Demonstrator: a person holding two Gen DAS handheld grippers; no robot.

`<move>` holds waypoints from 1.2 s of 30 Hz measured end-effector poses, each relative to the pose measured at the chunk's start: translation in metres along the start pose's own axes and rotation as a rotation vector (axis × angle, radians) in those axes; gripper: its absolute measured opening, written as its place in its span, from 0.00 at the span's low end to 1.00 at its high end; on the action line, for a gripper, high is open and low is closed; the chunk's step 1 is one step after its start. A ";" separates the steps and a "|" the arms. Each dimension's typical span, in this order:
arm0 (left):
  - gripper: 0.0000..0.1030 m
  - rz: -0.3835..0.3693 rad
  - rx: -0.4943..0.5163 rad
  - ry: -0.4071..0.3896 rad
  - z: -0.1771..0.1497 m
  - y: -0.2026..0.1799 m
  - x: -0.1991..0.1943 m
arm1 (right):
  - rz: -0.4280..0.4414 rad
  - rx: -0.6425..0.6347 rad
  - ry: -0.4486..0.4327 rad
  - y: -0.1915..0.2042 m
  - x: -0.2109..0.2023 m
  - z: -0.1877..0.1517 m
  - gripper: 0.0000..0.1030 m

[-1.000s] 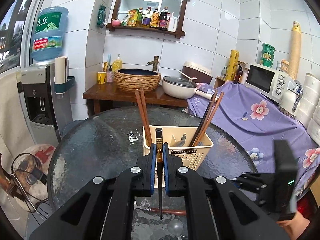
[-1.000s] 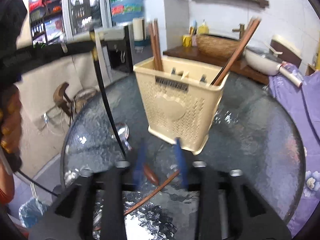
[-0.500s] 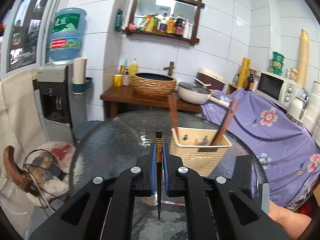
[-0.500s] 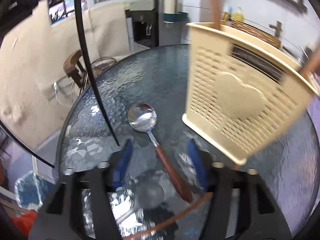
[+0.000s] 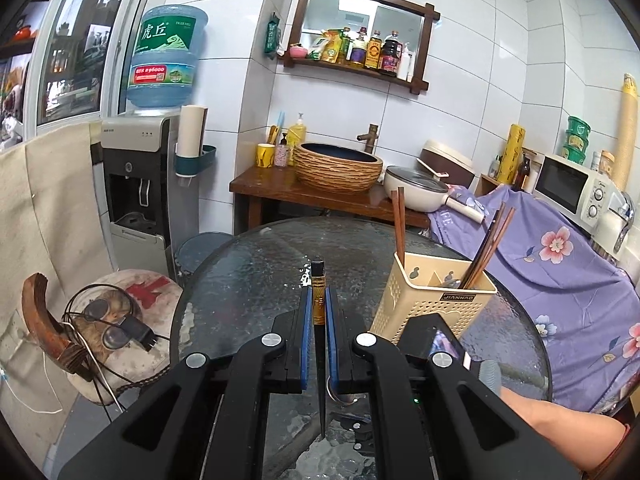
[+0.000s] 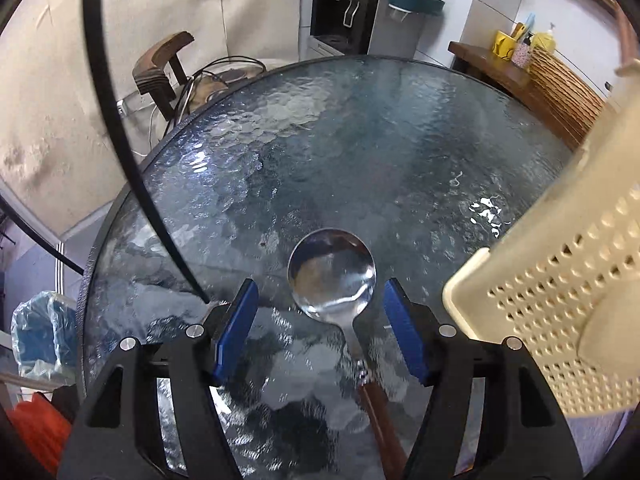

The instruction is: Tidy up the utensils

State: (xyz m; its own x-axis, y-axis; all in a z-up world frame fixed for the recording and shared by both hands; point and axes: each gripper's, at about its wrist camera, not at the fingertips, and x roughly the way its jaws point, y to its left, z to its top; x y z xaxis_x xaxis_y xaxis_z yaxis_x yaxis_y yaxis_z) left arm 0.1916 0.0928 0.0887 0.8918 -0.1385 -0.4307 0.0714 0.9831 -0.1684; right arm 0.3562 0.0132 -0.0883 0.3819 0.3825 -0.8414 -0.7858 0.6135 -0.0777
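The cream utensil holder (image 5: 436,304) is carrying a dark nameplate reading JIANHAO, and it is standing on the round glass table (image 5: 248,280) with brown chopsticks (image 5: 486,248) leaning out of its right-hand compartment and another pair (image 5: 399,224) rising from the left one. Over by the wall, the blue water jug (image 5: 166,56) is showing Chinese characters with TIGER HILL printed beside them, sitting on the dispenser (image 5: 138,188). The wall shelf (image 5: 356,68) is holding a row of sauce bottles whose labels I cannot read from here. A woven basin (image 5: 338,168) is resting on the wooden side table.

The left gripper (image 5: 319,316) is pinching a black chopstick (image 5: 319,280) with a gold band, holding it roughly upright above the glass, its blue pads pressed against the shaft. The right gripper (image 6: 320,320) is hovering low over the table with its jaws spread wide, straddling a metal spoon (image 6: 332,276) with a brown handle; the bowl is lying on the glass just ahead of the fingertips, close beside the holder's perforated wall (image 6: 560,320).
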 end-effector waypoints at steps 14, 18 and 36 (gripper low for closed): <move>0.06 -0.015 0.004 -0.002 0.001 -0.002 0.002 | 0.032 0.075 -0.065 -0.014 -0.015 -0.005 0.46; 0.06 -0.028 0.013 -0.001 0.000 -0.009 0.002 | 0.035 0.158 -0.174 -0.021 -0.057 -0.016 0.46; 0.06 -0.117 0.078 0.002 0.005 -0.059 0.005 | 0.001 0.311 -0.379 -0.052 -0.171 -0.063 0.45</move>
State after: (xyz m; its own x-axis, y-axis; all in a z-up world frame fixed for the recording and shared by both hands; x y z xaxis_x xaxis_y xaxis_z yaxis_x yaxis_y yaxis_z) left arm 0.1942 0.0348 0.1010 0.8742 -0.2533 -0.4142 0.2096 0.9664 -0.1486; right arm 0.3014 -0.1278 0.0256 0.5764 0.5725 -0.5831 -0.6262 0.7679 0.1350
